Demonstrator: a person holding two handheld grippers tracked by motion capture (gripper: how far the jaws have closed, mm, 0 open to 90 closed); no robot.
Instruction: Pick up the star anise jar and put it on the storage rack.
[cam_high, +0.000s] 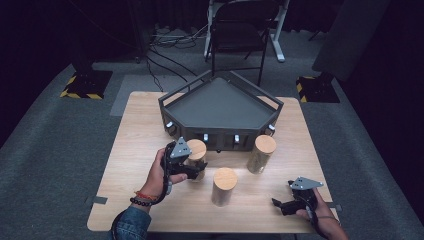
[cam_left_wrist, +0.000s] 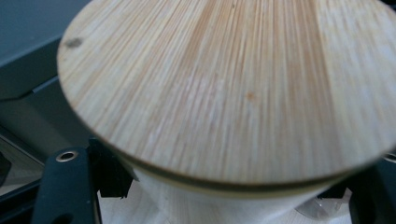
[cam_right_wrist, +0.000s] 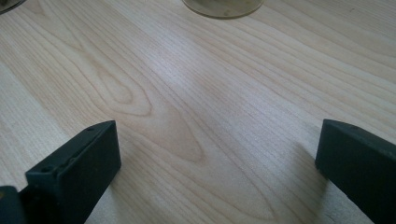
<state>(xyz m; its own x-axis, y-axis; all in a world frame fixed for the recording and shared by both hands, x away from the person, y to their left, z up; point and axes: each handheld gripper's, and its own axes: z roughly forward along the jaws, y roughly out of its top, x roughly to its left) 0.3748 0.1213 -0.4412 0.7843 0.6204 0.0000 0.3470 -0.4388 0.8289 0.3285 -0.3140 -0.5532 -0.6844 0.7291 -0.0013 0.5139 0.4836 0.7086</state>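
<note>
Left tongs clamp a jar by the tray

Now, far left: left tongs (cam_high: 196, 168) closed on a bamboo-lidded jar (cam_high: 197, 150), gripped below the lid, just before the dark five-sided tray (cam_high: 220, 107), likely its destination. Two more jars stand on the table (cam_high: 140, 150). Right tongs (cam_high: 280, 205) gape wide, empty, waiting low.

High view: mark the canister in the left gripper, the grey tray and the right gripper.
Held canister (cam_high: 198, 148), high view, on its wooden lid.
Grey tray (cam_high: 220, 131), high view, on its front wall.
Right gripper (cam_high: 276, 204), high view, between its jaw tips.
</note>
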